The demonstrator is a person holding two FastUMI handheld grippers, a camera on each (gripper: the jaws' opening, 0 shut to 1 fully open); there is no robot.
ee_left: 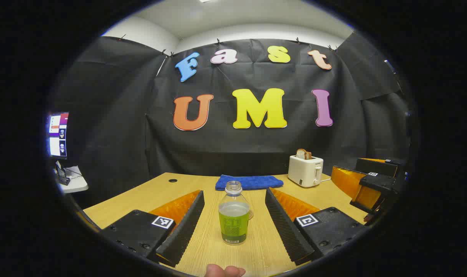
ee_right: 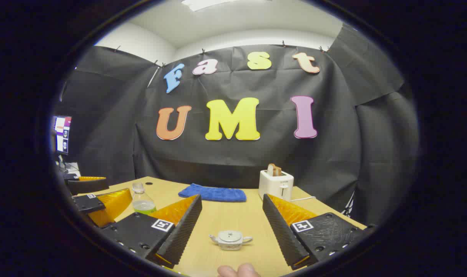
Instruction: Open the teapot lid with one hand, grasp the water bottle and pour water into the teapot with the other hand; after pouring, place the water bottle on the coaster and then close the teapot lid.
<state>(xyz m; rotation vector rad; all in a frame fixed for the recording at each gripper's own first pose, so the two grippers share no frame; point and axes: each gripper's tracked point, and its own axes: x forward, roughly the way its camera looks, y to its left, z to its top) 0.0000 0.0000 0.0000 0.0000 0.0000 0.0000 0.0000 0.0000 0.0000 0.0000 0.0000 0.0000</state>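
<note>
Just starting: left gripper gaping wide, framing water bottle at 12; right gripper gaping, empty, hovering w/ teapot at 12, lid on; pouring, coaster, closing all pending.

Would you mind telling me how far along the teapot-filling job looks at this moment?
Nothing looks done yet. The teapot stands on the table with its lid on, between the open fingers of the right gripper, untouched. The water bottle stands upright, uncapped, between the open fingers of the left gripper, not gripped. Both grippers are lined up to grasp; lifting the lid, pouring, setting the bottle down and closing remain.
</note>
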